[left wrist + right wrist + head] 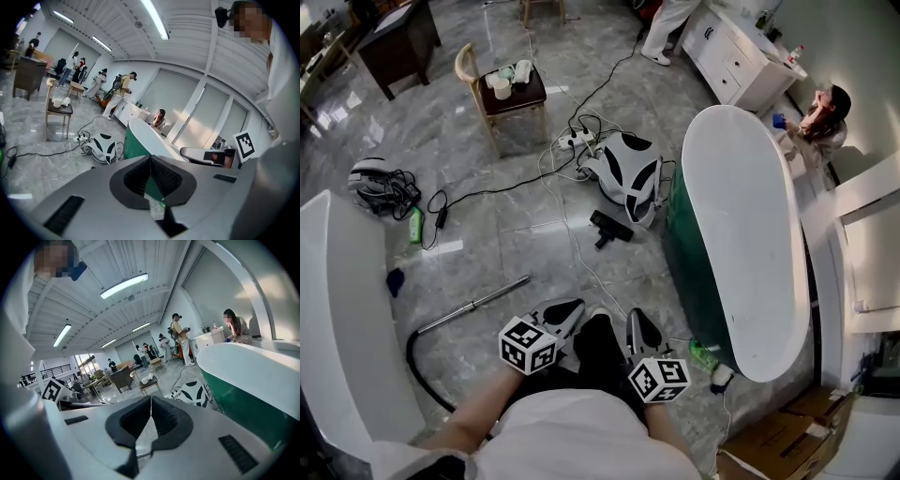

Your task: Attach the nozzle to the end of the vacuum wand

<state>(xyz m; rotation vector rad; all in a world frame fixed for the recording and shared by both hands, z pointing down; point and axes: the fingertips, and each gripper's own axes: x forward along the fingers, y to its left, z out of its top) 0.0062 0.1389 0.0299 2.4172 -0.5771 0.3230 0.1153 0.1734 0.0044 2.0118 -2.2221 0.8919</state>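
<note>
Left gripper (565,312), right gripper (641,328): jaws pressed together, both empty. Nozzle (609,227) on the floor ahead, well apart. Wand (474,306) lies to its left. Nozzle likely light, rigid plastic; grip its neck. Wand probably slick metal.

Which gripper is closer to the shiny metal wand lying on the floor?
Left. The left gripper sits just right of the wand, near its upper end, not touching it. The right gripper is farther right, beyond the left one.
</note>
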